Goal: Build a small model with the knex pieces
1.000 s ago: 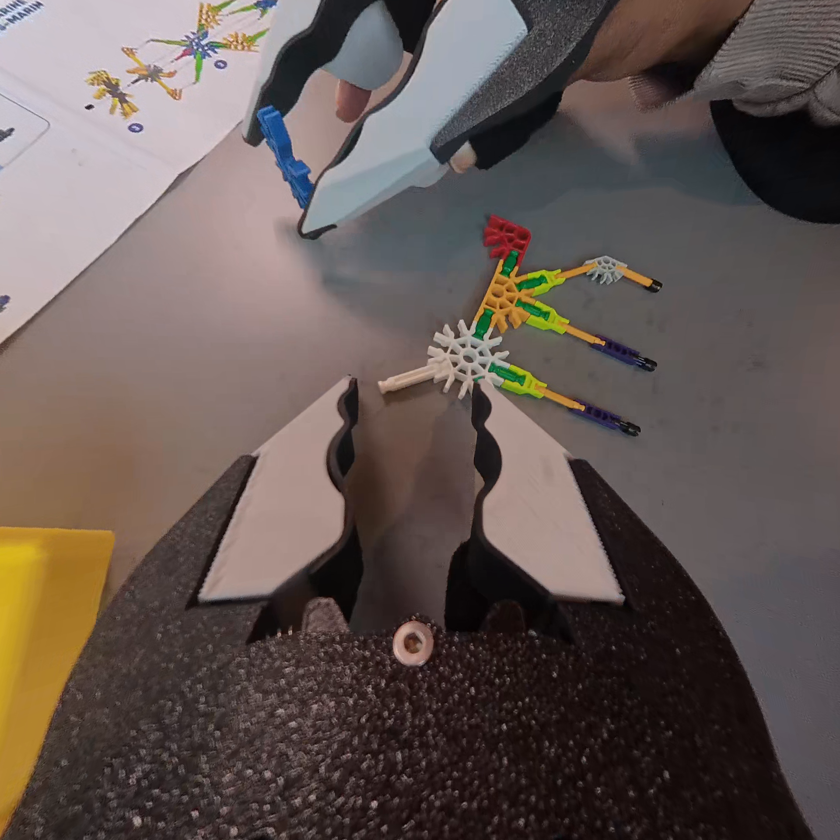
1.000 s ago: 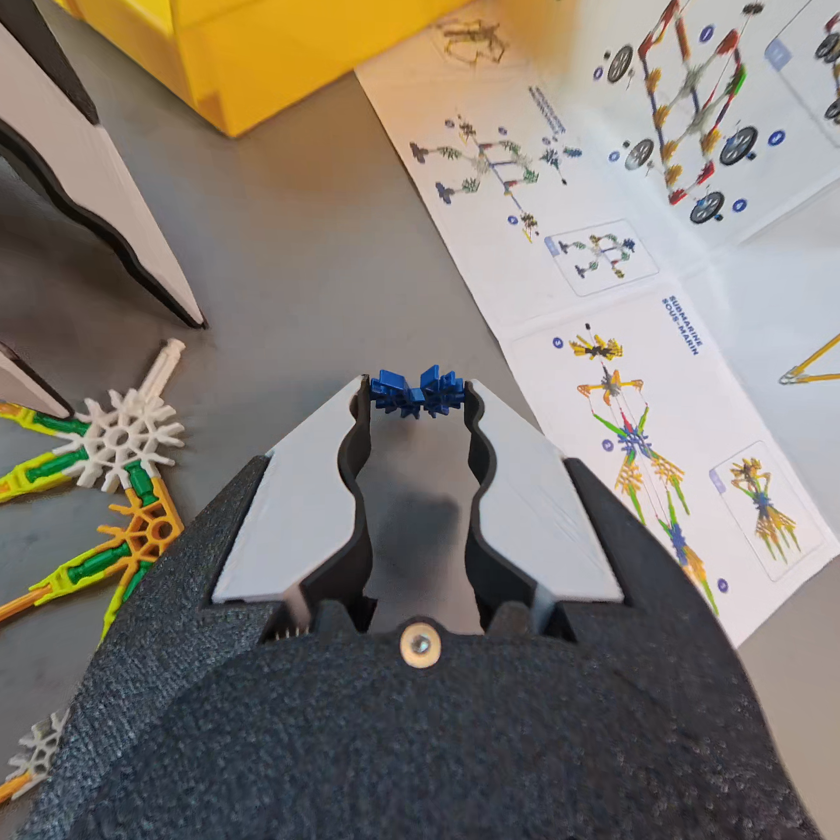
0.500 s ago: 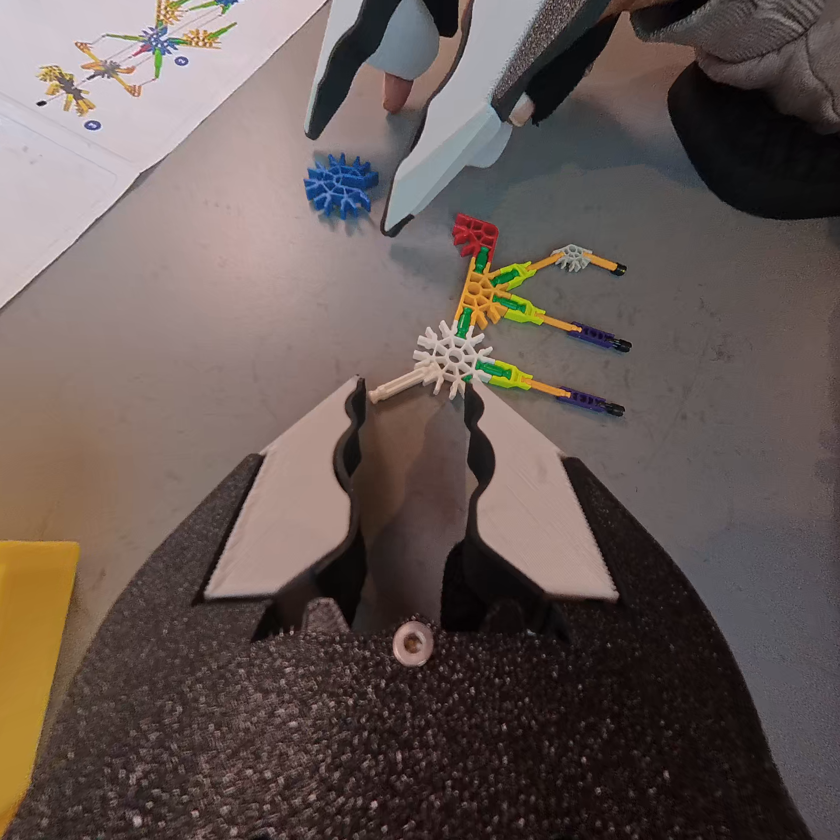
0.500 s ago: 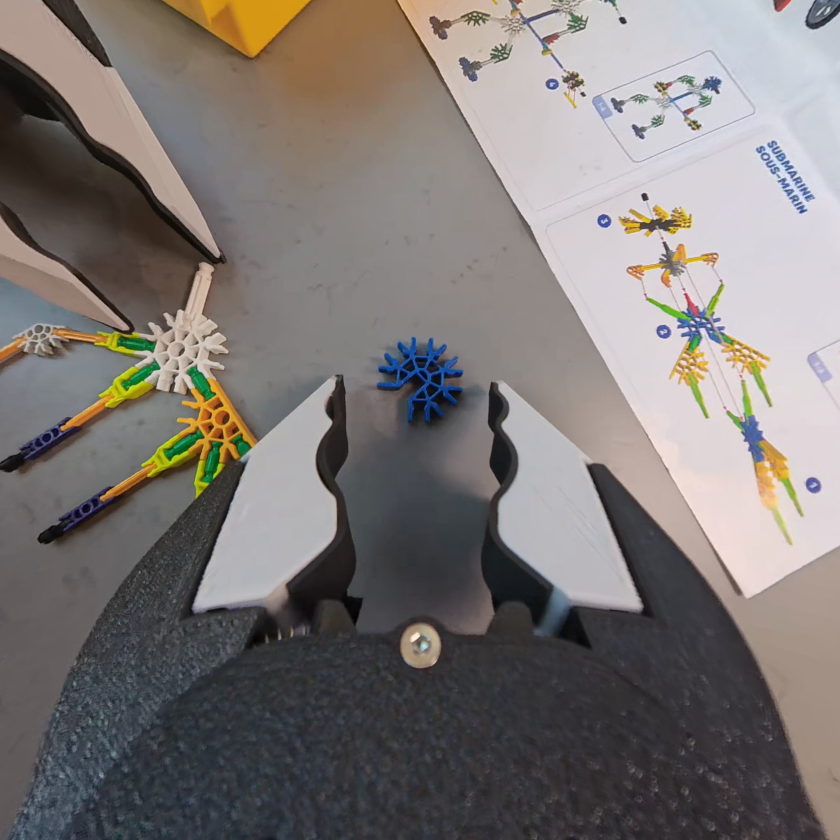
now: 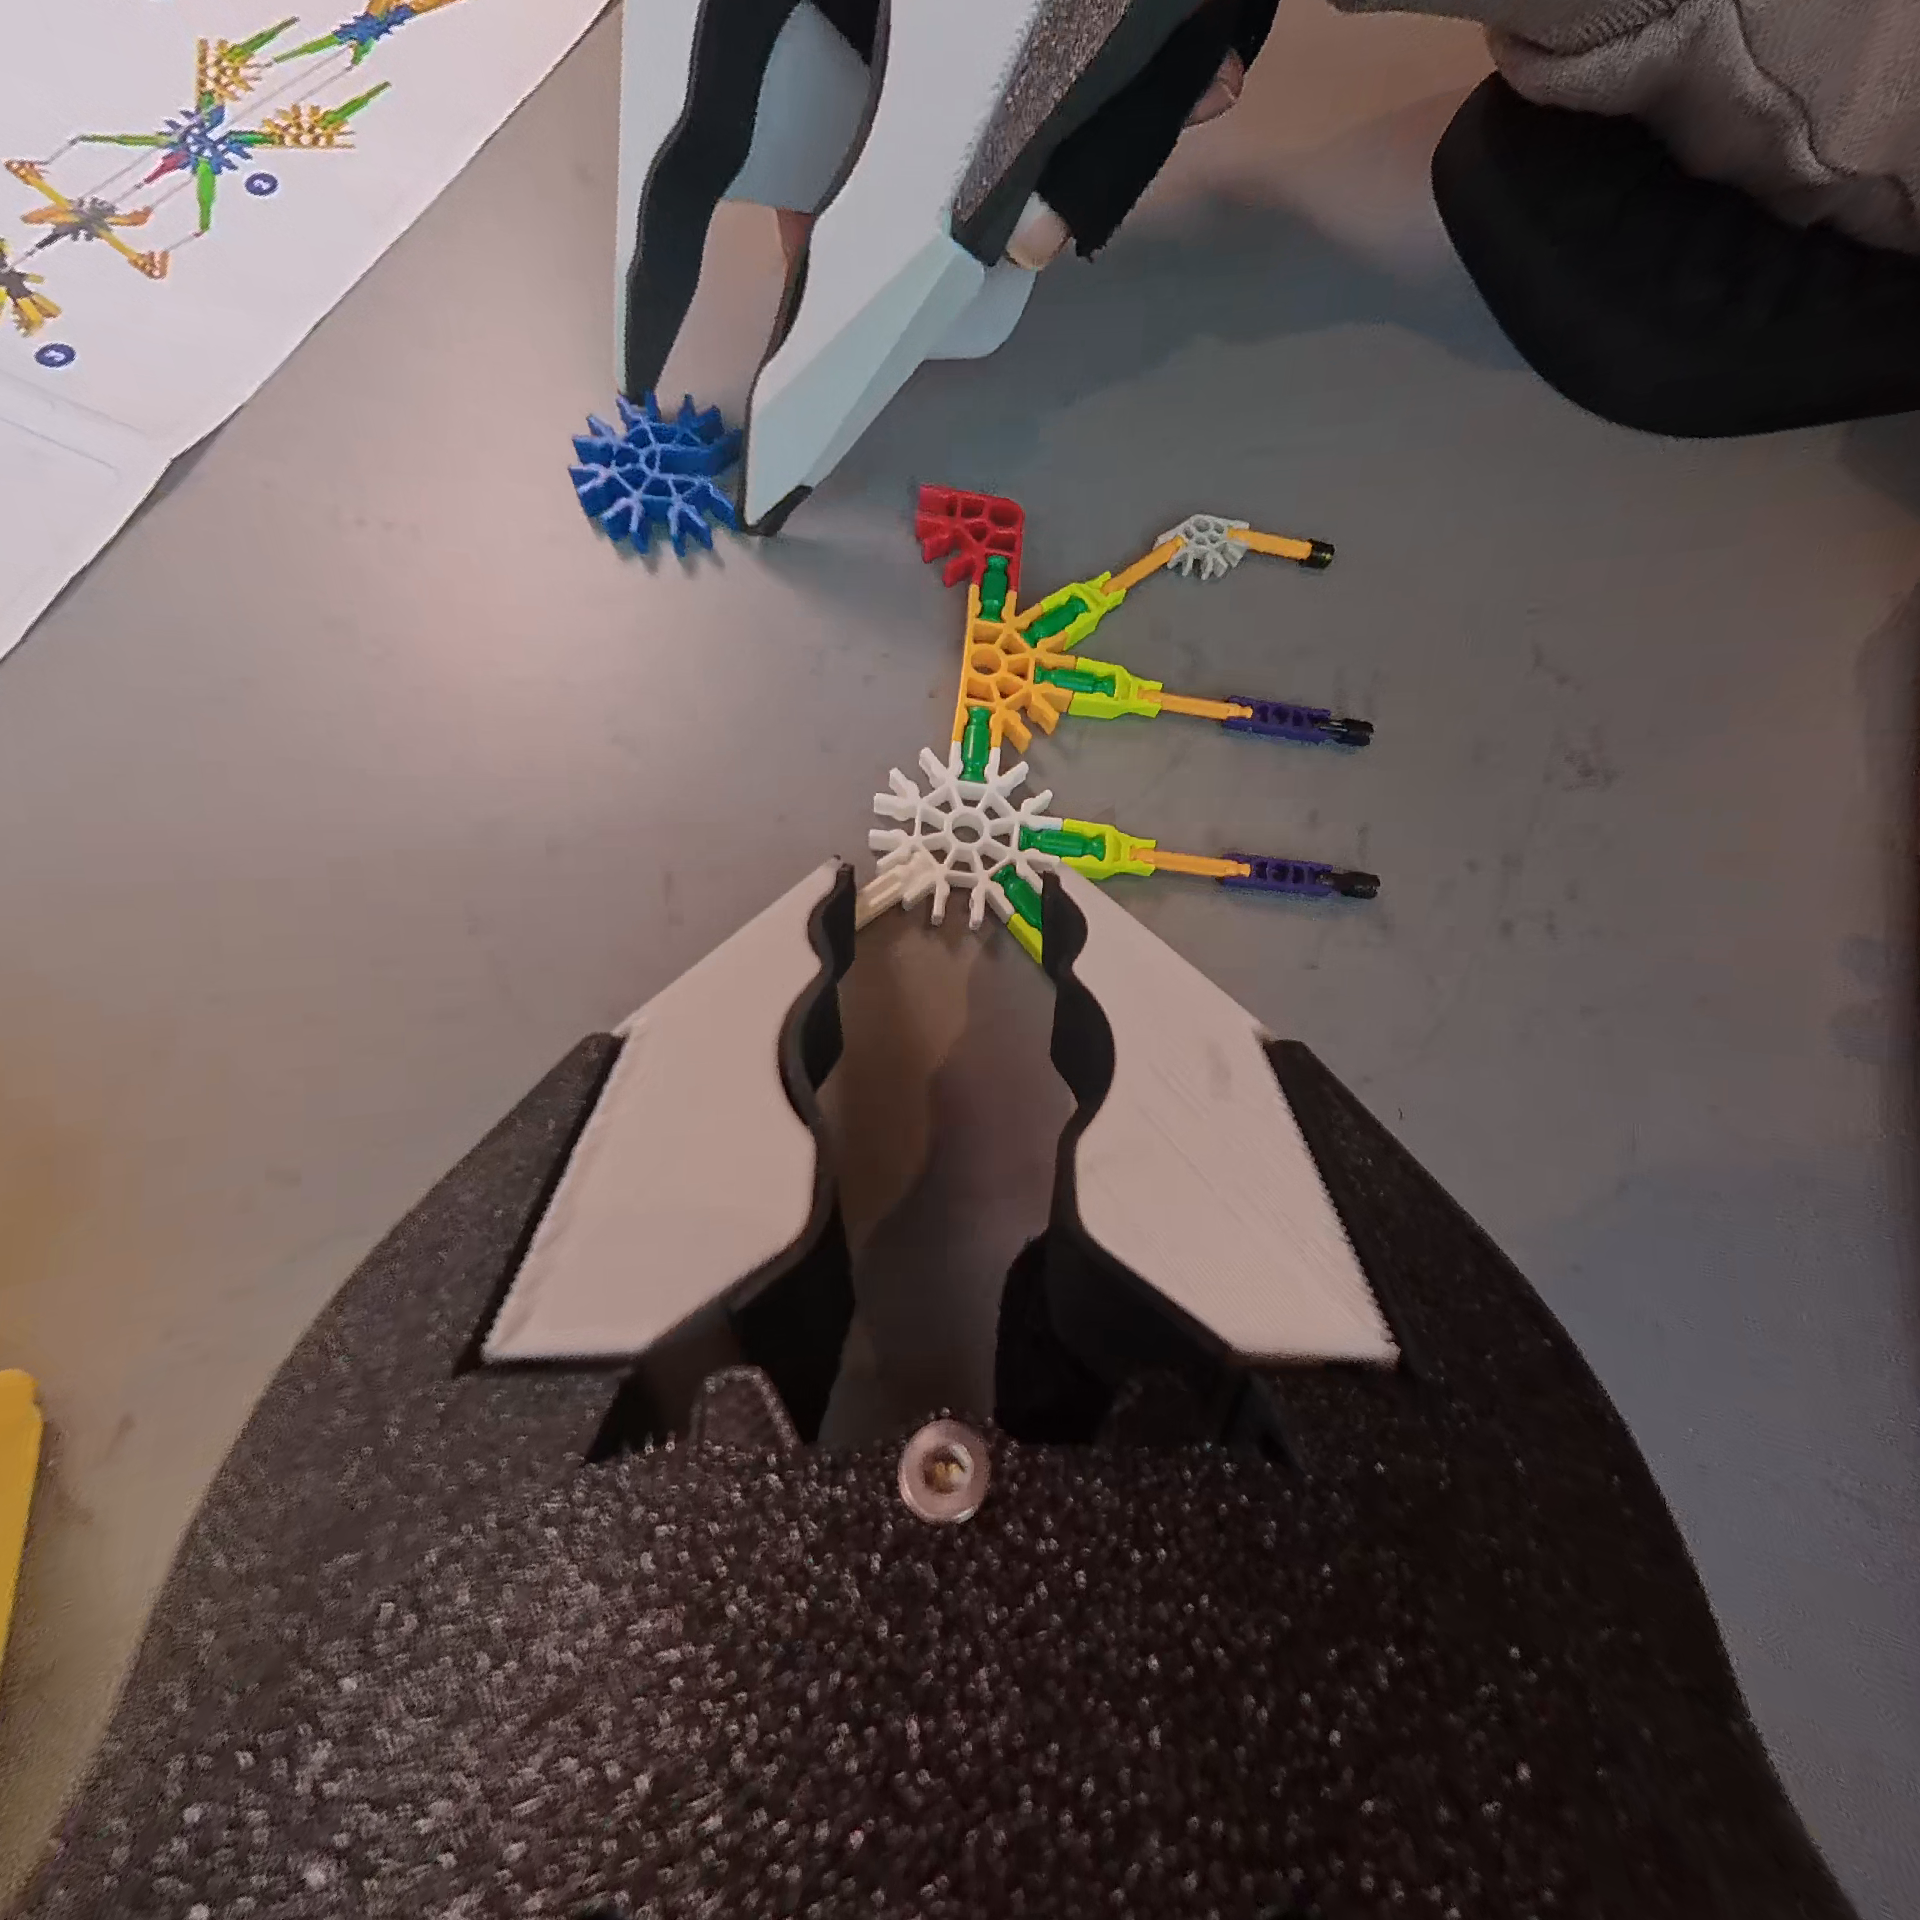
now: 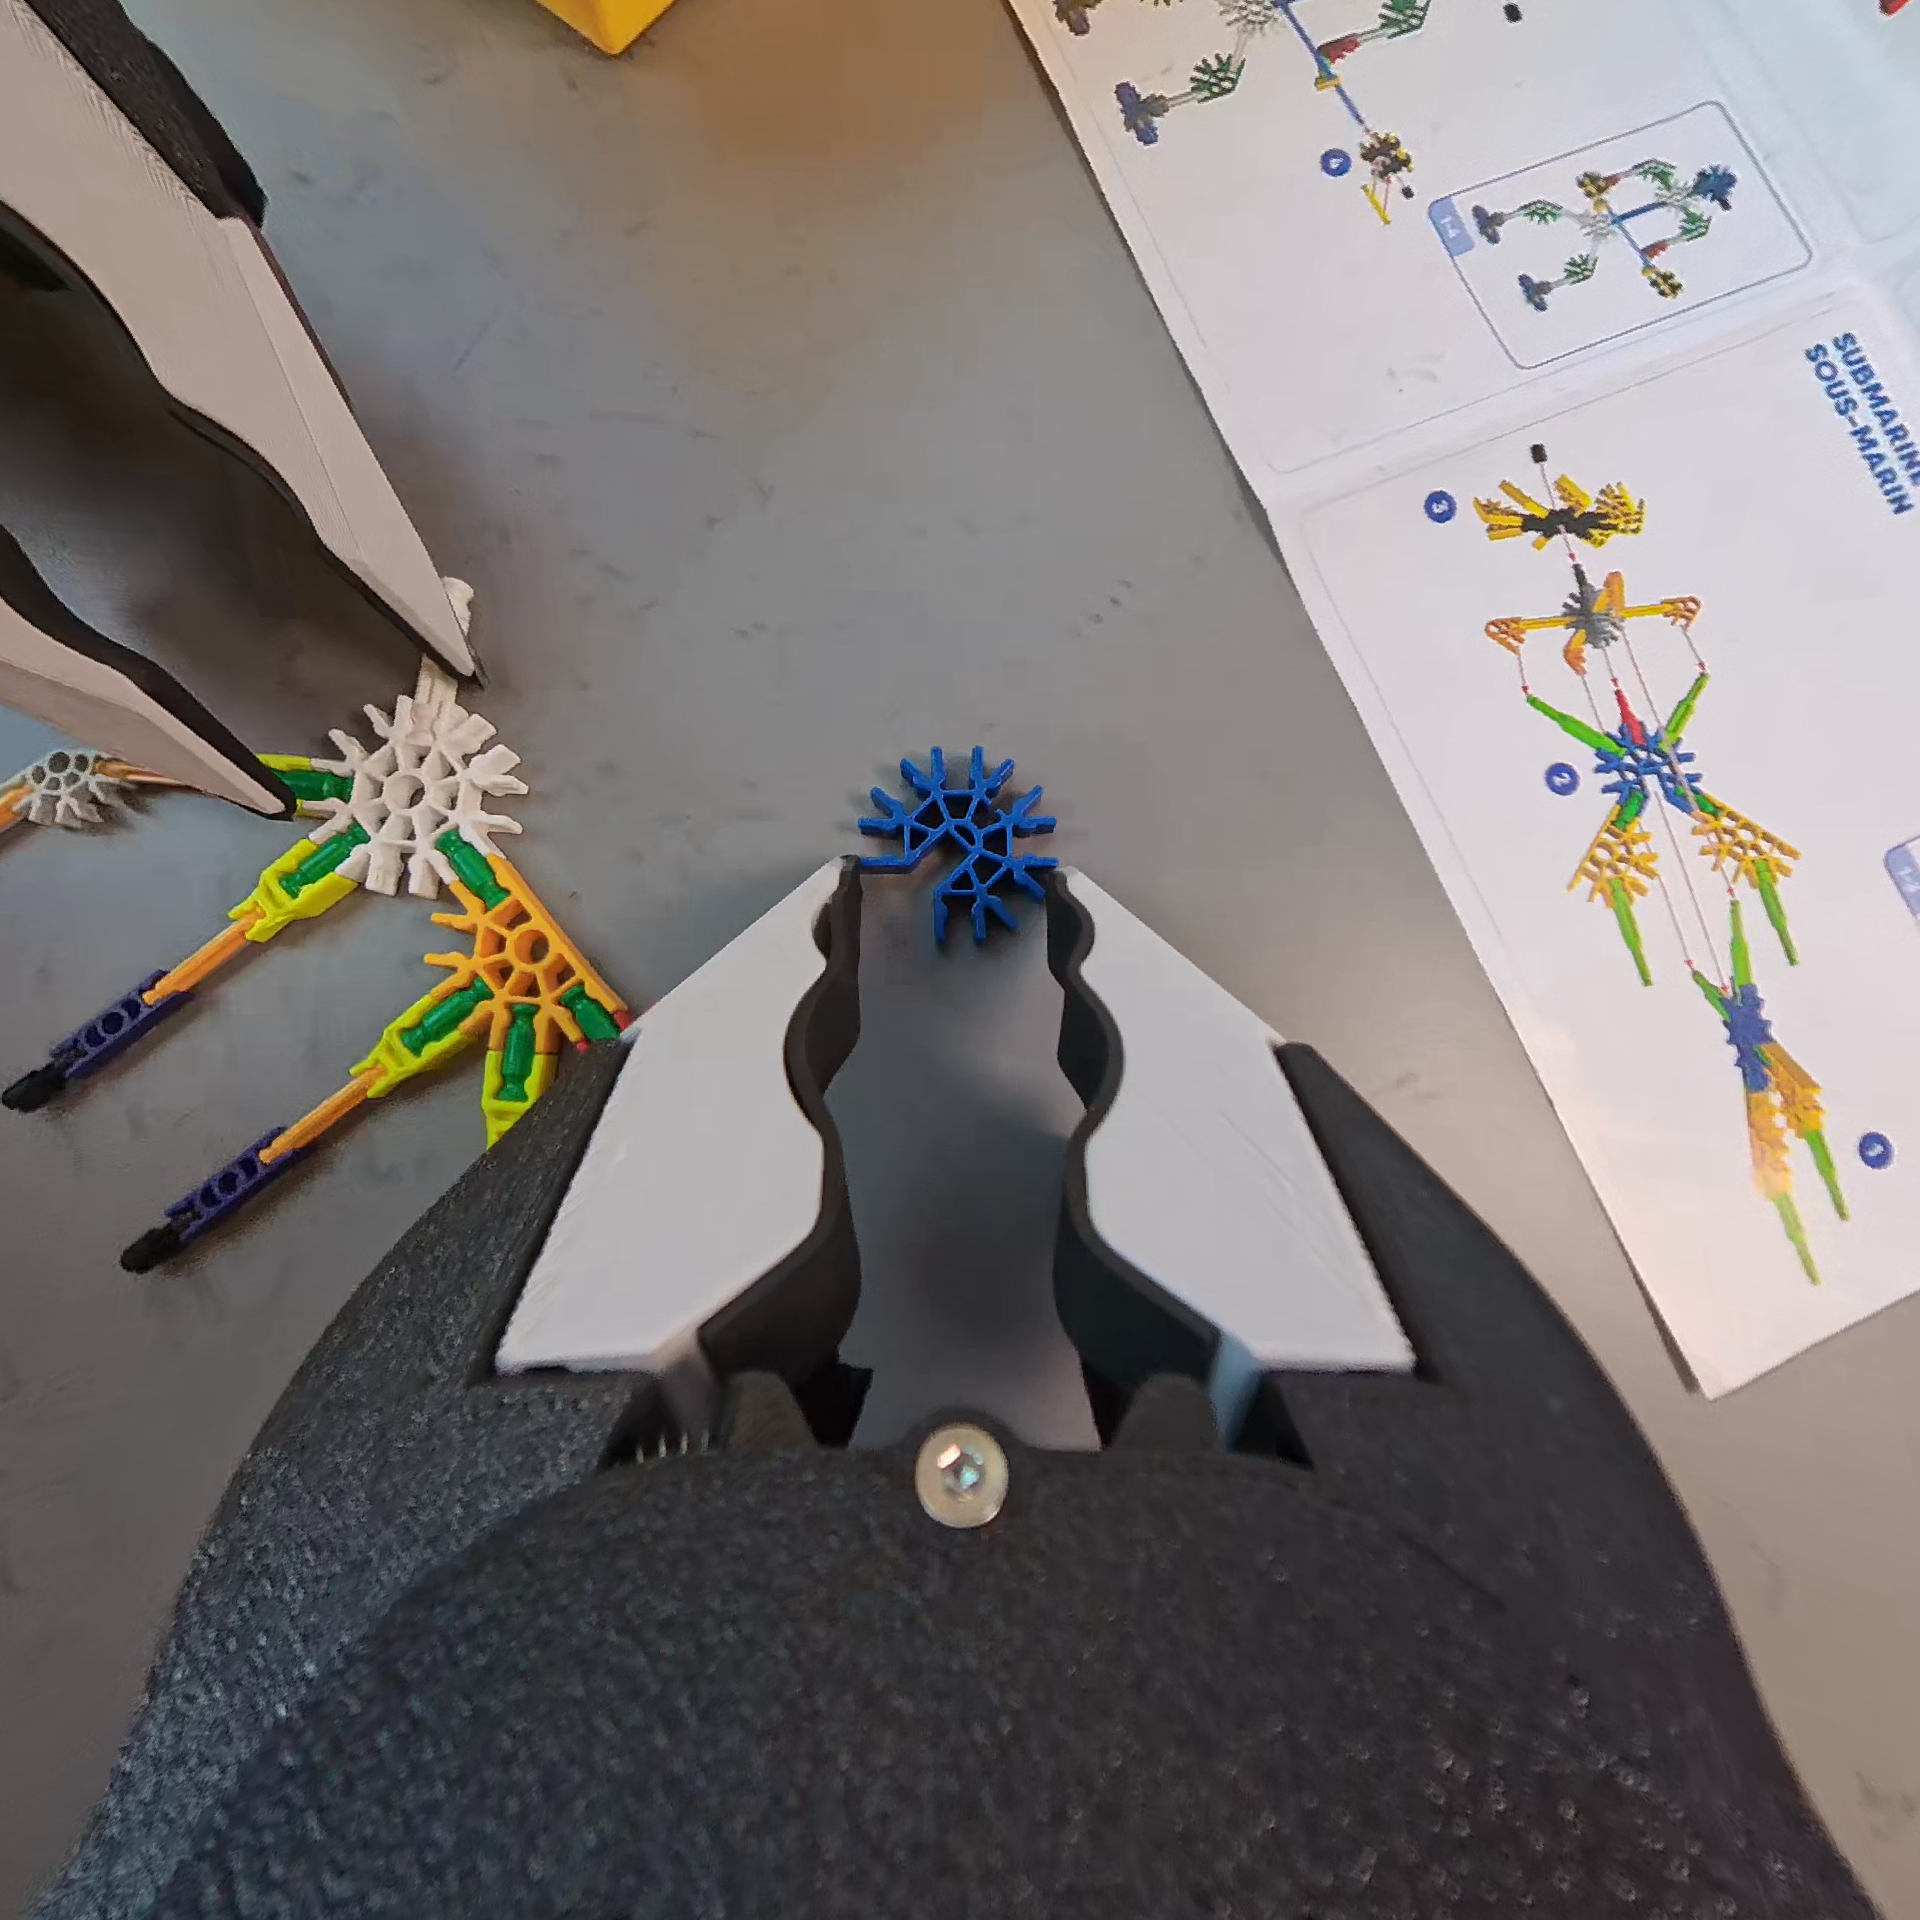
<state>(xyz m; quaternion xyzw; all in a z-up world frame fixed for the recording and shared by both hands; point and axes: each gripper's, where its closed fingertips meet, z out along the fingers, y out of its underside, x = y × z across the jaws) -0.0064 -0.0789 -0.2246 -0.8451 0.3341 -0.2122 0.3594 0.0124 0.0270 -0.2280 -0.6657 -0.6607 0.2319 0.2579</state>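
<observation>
The right gripper [image 6: 951,873] has its jaws apart around the blue connector [image 6: 961,836], which lies flat on the grey table [image 6: 727,416] beside the instruction sheet [image 6: 1558,416]. The left gripper [image 5: 948,896], jaws also apart, straddles the white connector [image 5: 958,831] of the flat, many-coloured rod model [image 5: 1049,686].

Under everything you have a flat grey table [image 5: 364,831], matte and a little scuffed, with faint dark marks and smudges across it. Soft light falls on it, throwing blurred shadows and a pale sheen near its middle. A white printed instruction sheet [image 6: 1558,520] with coloured diagrams lies flat along one side of the table. A yellow box [image 6: 613,21] sits at the far edge in your right wrist view. No walls, floor or windows show.
</observation>
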